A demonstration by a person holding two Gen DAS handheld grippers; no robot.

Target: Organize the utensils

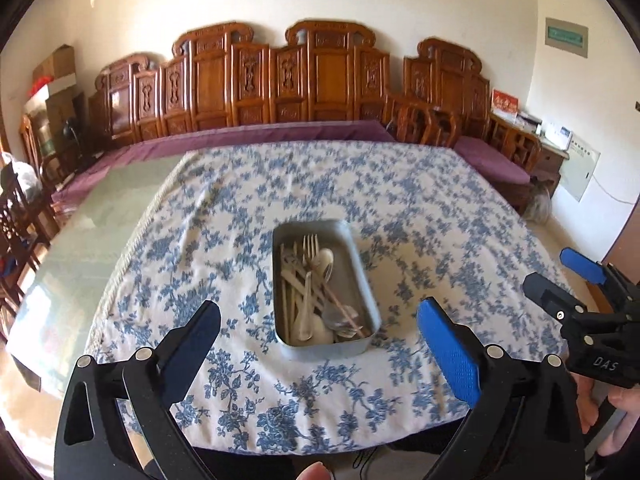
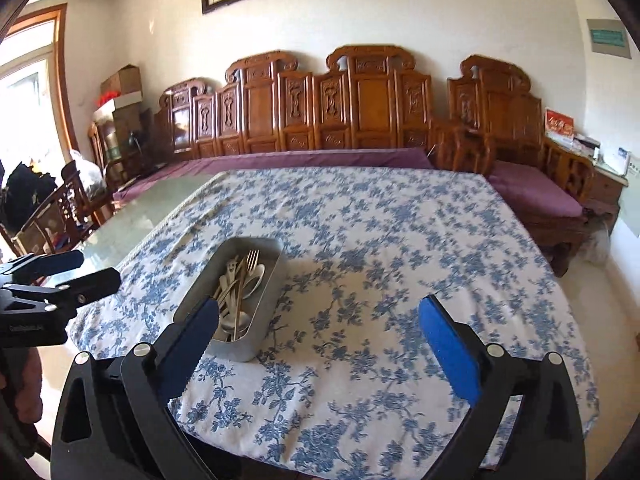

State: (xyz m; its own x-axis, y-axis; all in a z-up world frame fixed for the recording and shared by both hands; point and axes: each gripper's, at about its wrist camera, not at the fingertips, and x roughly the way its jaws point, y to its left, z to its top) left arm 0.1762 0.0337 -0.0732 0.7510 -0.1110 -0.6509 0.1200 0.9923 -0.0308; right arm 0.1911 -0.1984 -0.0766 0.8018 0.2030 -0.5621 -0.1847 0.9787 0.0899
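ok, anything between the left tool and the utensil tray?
Nothing visible. The left tool is open, hovering above the table's near edge, with only bare floral tablecloth between it and the metal tray of utensils. The right tool sits off to the side.

Carved wooden bench (image 2: 360,120) with purple cushion (image 2: 280,162) lines the white wall (image 2: 520,20).
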